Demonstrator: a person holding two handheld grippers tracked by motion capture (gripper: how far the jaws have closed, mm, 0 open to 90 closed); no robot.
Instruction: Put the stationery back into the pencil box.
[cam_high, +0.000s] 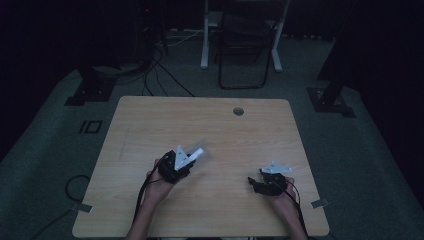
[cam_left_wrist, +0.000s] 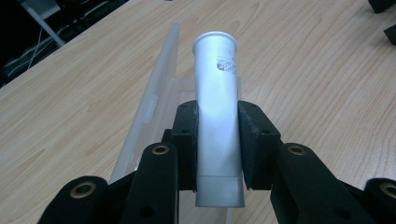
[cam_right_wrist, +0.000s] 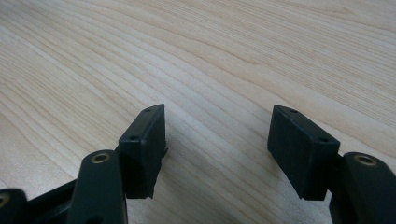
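A white squeeze tube (cam_left_wrist: 217, 116) with its round cap end pointing away is clamped between the two black jaws of my left gripper (cam_left_wrist: 218, 140). Under the tube a clear plastic box or tray (cam_left_wrist: 156, 88) lies on the wooden table (cam_left_wrist: 70, 93). In the high view the left gripper (cam_high: 176, 165) sits near the table's middle with the white tube (cam_high: 198, 153) sticking out toward the right. My right gripper (cam_high: 260, 184) rests low over the table at the front right, and its jaws (cam_right_wrist: 217, 140) stand apart with bare wood between them.
The wooden table (cam_high: 210, 125) has a round cable hole (cam_high: 238, 111) near its far edge. A folding chair (cam_high: 245, 45) and white desk legs stand beyond the table, with cables on the dark floor. Tape pieces (cam_high: 320, 203) lie beside the table.
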